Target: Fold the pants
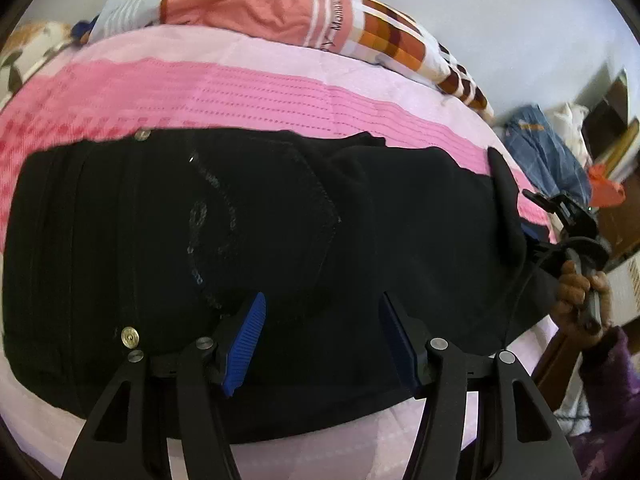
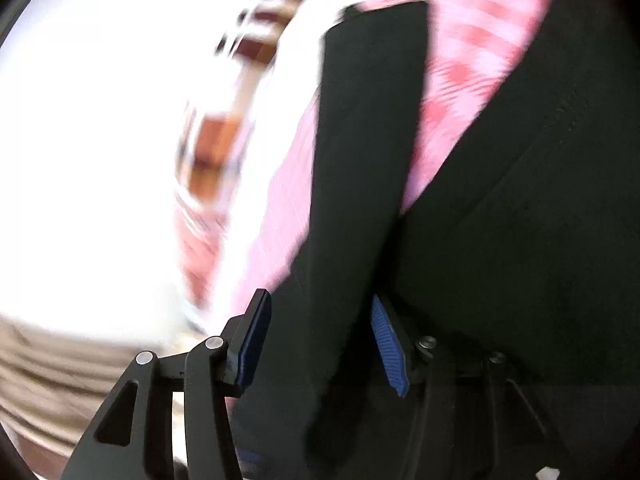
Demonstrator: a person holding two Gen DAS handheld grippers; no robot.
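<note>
Pink bedspread (image 1: pixel 256 92) carries everything. Left gripper (image 1: pixel 322 340) hovers over black pants (image 1: pixel 280 220), jaws spread, nothing between. Pants lie flat across the bed, brass buttons showing, pocket stitching faint. Right gripper (image 2: pixel 320 344) straddles a raised strip of pants, jaws apart; view blurred, grip unclear. Orange pillow (image 1: pixel 248 8) behind.

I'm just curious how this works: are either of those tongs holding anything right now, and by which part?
Left tongs are open, holding nothing. Right tongs straddle a raised fold of the black pants; whether they grip it cannot be told.
</note>
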